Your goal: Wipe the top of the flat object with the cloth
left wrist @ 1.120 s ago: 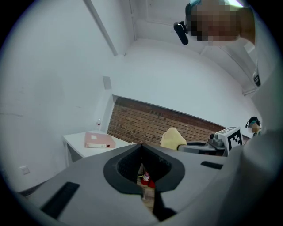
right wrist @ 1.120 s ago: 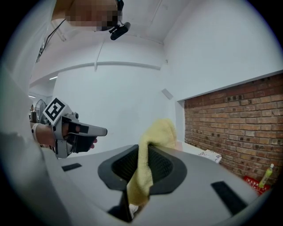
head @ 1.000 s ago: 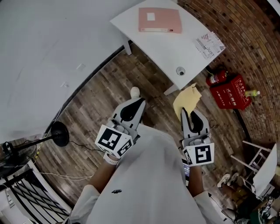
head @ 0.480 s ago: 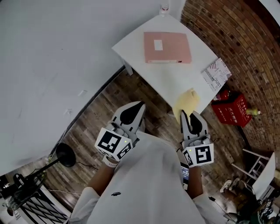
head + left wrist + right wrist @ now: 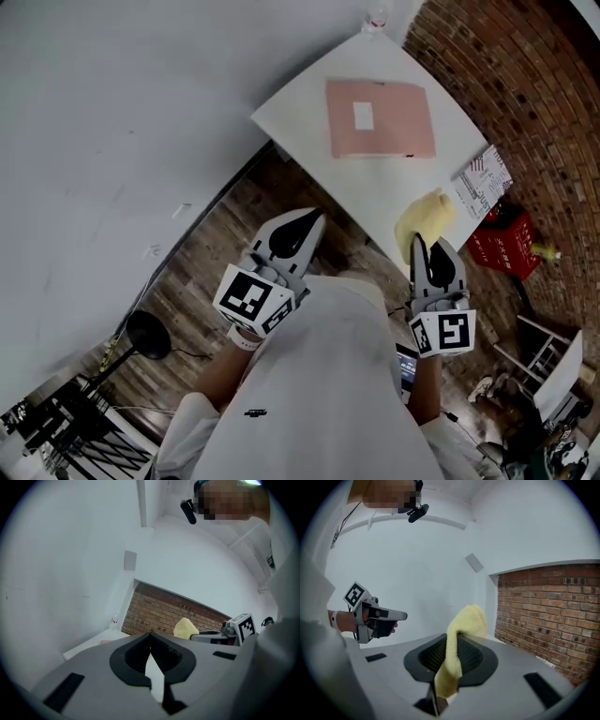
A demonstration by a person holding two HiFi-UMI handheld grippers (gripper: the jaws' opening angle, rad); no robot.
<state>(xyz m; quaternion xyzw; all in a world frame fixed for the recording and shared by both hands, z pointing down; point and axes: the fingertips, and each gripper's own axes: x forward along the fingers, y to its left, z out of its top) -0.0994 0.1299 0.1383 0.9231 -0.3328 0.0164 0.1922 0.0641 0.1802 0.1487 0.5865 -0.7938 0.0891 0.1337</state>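
1. Two tools in the head view: left gripper, and right gripper carrying a yellow cloth; a pink folder lies flat on the white table.
2. Left gripper view: jaws together, holding nothing.
3. Right gripper view: jaws clamped on the yellow cloth.

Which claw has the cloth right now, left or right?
The right claw: its jaws are shut on the yellow cloth, which sticks out past the tips. The left claw is shut with nothing in it.
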